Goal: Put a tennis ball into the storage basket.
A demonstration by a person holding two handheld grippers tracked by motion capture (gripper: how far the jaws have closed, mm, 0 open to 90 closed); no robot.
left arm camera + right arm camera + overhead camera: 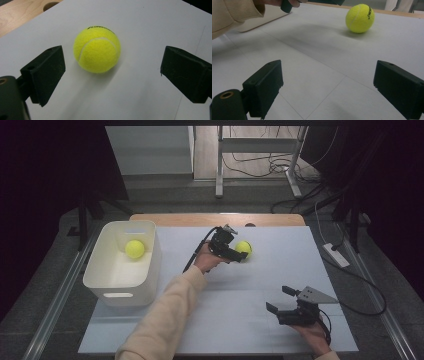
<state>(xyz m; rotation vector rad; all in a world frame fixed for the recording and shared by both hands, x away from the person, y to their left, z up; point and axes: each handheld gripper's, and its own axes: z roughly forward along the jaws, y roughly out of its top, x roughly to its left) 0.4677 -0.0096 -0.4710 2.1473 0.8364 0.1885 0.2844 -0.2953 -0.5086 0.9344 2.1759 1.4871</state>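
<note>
While open, left gripper (112, 75) faces ball (97, 49).

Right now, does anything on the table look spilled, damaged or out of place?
Nothing stands out. One tennis ball lies inside the white bin, the other tennis ball rests on the white table cover, ahead of the open left hand-held gripper, untouched. No spill or damage is visible.
</note>
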